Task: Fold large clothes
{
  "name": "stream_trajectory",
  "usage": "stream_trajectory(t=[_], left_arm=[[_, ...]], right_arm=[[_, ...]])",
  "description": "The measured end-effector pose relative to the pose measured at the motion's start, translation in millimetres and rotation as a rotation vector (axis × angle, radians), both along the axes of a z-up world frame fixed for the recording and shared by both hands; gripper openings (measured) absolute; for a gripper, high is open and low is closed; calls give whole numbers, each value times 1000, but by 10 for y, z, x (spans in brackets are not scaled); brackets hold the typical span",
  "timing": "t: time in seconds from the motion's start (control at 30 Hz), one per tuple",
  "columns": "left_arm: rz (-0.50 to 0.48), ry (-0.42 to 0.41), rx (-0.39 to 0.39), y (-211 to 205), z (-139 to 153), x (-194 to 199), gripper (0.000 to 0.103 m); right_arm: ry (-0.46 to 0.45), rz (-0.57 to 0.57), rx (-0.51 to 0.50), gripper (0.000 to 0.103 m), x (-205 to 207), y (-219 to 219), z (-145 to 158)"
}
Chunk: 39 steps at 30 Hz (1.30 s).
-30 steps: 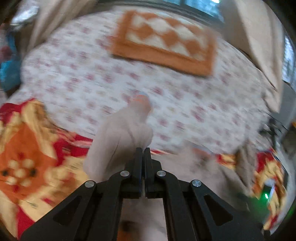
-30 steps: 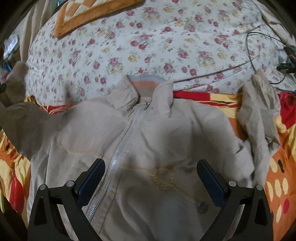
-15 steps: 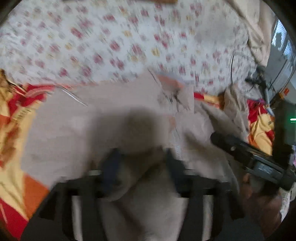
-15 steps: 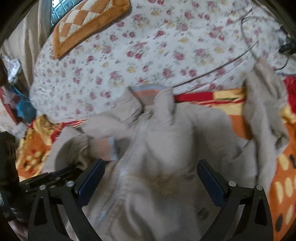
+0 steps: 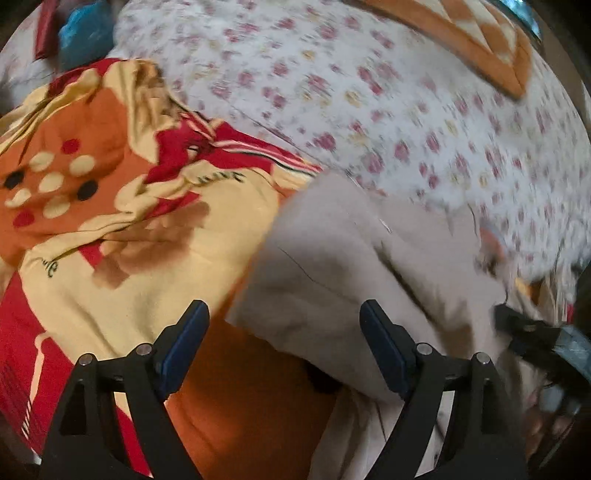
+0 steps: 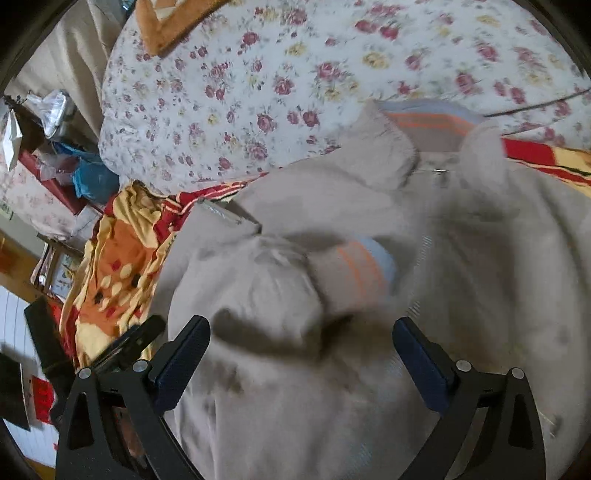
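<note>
1. Jacket (image 6: 369, 229): beige, zip-front, collar lining striped orange/blue-grey; lies front-up on the bed, collar toward the floral sheet (image 6: 295, 66)
2. One sleeve (image 6: 280, 280) is folded in across the chest, its cuff (image 6: 364, 269) w/ orange + pale blue bands lying just beside the zip (image 6: 424, 258)
3. In left wrist view the jacket's (image 5: 351, 258) side edge sits on an orange/red/yellow blanket (image 5: 129, 206); pics blurred, fine detail unclear
4. Left gripper (image 5: 284, 343): jaws wide & opening, over the jacket edge, nothing clamped; blue pads clear of the cloth as far as I can tell
5. Right gripper (image 6: 301, 358): jaws wide but closing, above the folded sleeve/chest area, nothing pinched yet
6. Containers: none clearly seen; clutter at bedside, incl a blue bag (image 6: 94, 177) + clear plastic (image 6: 55, 110), contents can't tell
7. Room: floral sheet beyond collar is bare up to an orange checked mat (image 6: 173, 22); blanket beside jacket free; bed edge near the clutter side; thin cable (image 6: 535, 105) crosses sheet near collar
</note>
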<state>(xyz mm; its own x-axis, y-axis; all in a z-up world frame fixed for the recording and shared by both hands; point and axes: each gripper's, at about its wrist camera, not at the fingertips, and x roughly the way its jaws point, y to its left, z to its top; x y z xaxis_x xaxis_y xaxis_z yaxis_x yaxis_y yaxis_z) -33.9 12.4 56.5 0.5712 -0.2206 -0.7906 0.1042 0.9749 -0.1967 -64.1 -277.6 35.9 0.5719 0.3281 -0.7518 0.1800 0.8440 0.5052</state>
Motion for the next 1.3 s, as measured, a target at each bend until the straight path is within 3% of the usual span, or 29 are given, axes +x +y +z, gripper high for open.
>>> stream_trajectory(t=[0.03, 0.07, 0.1, 0.23, 0.4, 0.47, 0.57, 0.7, 0.77, 0.93, 1.1, 1.13, 1.3], left_arm=[[17, -6, 9, 24, 10, -6, 84], [23, -8, 20, 1, 13, 22, 84], [26, -10, 26, 4, 18, 15, 84], [28, -27, 6, 40, 44, 30, 84], [-84, -74, -33, -98, 149, -28, 84], [-169, -72, -41, -221, 164, -108, 84], [-274, -52, -32, -413, 116, -210, 84], [-340, -44, 92, -656, -19, -243, 84], [-331, -46, 129, -714, -76, -196, 84], [-188, -40, 189, -649, -188, 70, 84], [-49, -30, 119, -238, -108, 198, 88], [-38, -30, 138, -204, -111, 210, 93], [-48, 64, 228, -241, -295, 197, 93]], right_arm=[[-4, -4, 6, 75, 50, 8, -29], [0, -10, -21, 38, 103, 23, -39], [-2, -22, -56, 17, 107, 23, -18], [-142, -93, -150, 16, -255, -233, 449], [-249, -247, -254, 17, -728, -709, 873], [-234, -297, -290, 17, -848, -902, 844], [-179, -336, -247, 17, -882, -1122, 619], [-138, -353, -192, 17, -819, -1228, 421], [-168, -344, -191, 17, -850, -1220, 488], [-214, -346, -220, 17, -918, -1200, 613], [-216, -370, -230, 16, -969, -1278, 629], [-197, -367, -238, 16, -956, -1269, 583], [12, -339, -307, 16, -827, -1132, 76]])
